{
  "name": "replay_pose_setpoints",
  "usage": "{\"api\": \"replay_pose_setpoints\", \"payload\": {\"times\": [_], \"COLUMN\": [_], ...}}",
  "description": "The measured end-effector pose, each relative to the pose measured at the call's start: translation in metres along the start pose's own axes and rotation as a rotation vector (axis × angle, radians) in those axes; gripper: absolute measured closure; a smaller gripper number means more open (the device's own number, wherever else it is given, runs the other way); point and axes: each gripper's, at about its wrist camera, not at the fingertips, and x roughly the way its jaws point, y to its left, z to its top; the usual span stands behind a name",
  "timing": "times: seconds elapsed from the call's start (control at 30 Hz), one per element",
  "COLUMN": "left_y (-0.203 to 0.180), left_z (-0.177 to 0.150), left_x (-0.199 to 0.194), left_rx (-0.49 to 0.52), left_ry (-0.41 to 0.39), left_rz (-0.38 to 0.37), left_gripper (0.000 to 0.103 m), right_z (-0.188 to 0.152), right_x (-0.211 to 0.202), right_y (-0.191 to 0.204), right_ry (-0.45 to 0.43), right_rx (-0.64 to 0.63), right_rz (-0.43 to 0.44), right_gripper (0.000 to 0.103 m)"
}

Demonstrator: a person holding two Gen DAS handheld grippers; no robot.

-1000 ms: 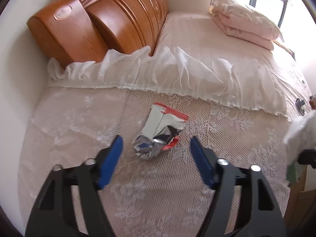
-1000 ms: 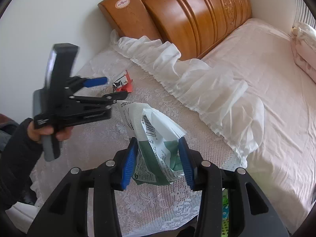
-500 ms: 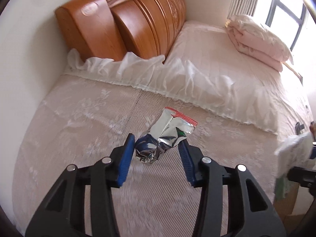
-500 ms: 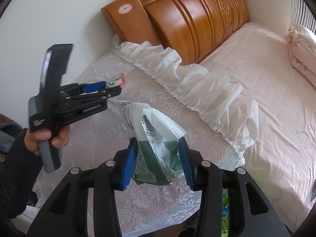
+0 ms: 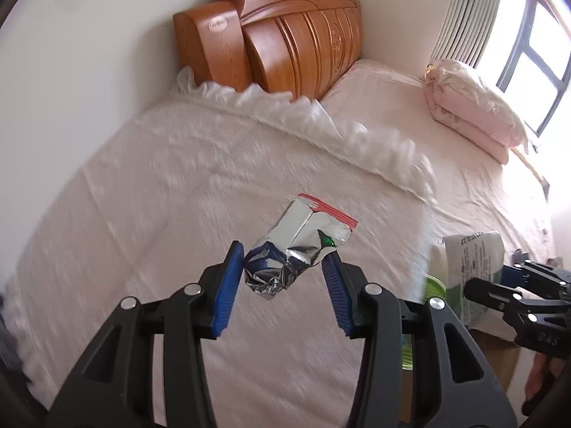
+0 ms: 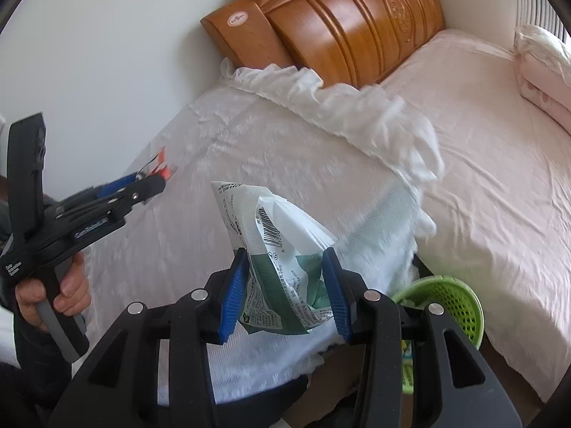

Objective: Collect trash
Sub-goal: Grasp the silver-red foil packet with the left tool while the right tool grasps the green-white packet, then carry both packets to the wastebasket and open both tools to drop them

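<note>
My left gripper (image 5: 283, 258) is shut on a crumpled silver foil wrapper (image 5: 298, 246) with a red strip along its top edge, held up above the lace-covered surface (image 5: 160, 196). My right gripper (image 6: 285, 265) is shut on a white and green plastic snack bag (image 6: 274, 246) with a barcode, also held in the air. The bag and right gripper show at the right edge of the left wrist view (image 5: 474, 271). The left gripper shows at the left of the right wrist view (image 6: 150, 182), with the wrapper's red edge (image 6: 162, 160) sticking out.
A green mesh basket (image 6: 453, 299) stands low between the lace-covered surface and the pink bed (image 6: 499, 142). A wooden headboard (image 5: 285, 46) stands against the white wall. A folded pink quilt (image 5: 471, 117) lies by the window.
My left gripper closed on the foil wrapper and lifted it off the lace cover, moving back and to the right. My right gripper kept holding the snack bag and shifted right, bringing the green basket into view.
</note>
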Motion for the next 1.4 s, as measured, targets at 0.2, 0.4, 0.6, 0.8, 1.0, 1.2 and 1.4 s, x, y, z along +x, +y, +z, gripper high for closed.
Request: {"api": "replay_pose_setpoints", "payload": {"times": [0.2, 0.4, 0.6, 0.8, 1.0, 1.2, 1.4], "left_y": [-0.033, -0.061, -0.096, -0.152, -0.229, -0.286, -0.314], "left_z": [-0.033, -0.044, -0.05, -0.057, -0.066, -0.08, -0.094], "left_x": [-0.014, -0.018, -0.02, -0.009, 0.008, 0.026, 0.074], "left_rx": [-0.002, 0.032, 0.095, 0.193, 0.294, 0.351, 0.374], "left_ry": [0.03, 0.041, 0.051, 0.09, 0.129, 0.174, 0.264], "left_rz": [-0.022, -0.032, -0.064, -0.117, -0.208, -0.25, -0.228], "left_gripper": [0.058, 0.058, 0.058, 0.058, 0.058, 0.058, 0.057], "right_z": [-0.029, -0.038, -0.046, -0.065, -0.103, -0.134, -0.142], "right_x": [-0.023, -0.034, -0.046, -0.07, -0.106, -0.129, -0.132], "right_y": [-0.025, -0.04, -0.053, -0.095, -0.154, -0.207, -0.231], "right_ry": [0.012, -0.005, -0.03, -0.055, -0.066, -0.056, -0.05], "right_rx": [0.013, 0.024, 0.032, 0.11, 0.211, 0.29, 0.31], "right_rz": [-0.015, -0.008, -0.015, -0.07, -0.172, -0.225, -0.216], "right_gripper": [0.06, 0.06, 0.06, 0.06, 0.059, 0.059, 0.059]}}
